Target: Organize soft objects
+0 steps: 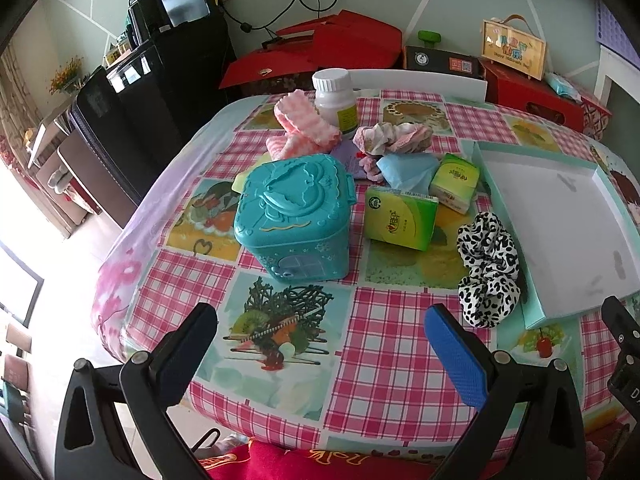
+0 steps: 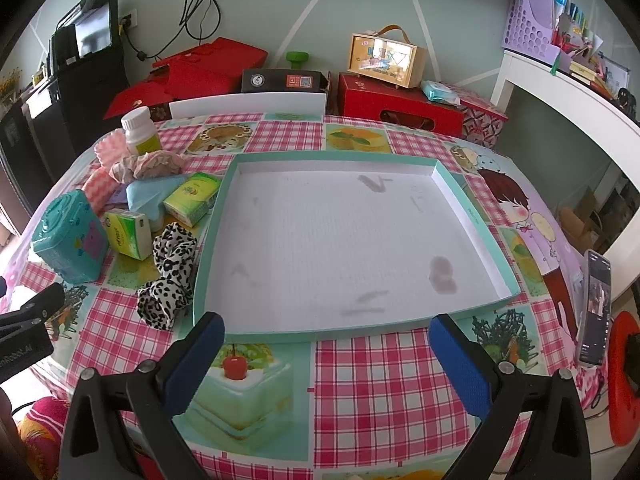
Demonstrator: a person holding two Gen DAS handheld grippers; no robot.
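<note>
A leopard-print scrunchie [image 1: 488, 272] lies beside the left edge of a shallow teal-rimmed white tray [image 1: 500, 152]; both also show in the right wrist view, the scrunchie [image 2: 170, 270] and the tray [image 2: 472, 208]. Behind are two green tissue packs [image 1: 400, 218] [image 1: 454, 182], a blue cloth [image 1: 408, 170], a floral scrunchie [image 1: 390, 138] and pink fluffy cloth [image 1: 300, 128]. My left gripper [image 1: 320, 344] is open and empty above the near table. My right gripper [image 2: 326, 354] is open and empty before the tray's near rim.
A teal plastic box [image 1: 294, 216] stands left of the tissue packs. A white bottle [image 1: 336, 98] stands at the back. A phone [image 2: 596, 306] leans at the table's right edge. Red boxes [image 2: 396, 100] sit behind the table.
</note>
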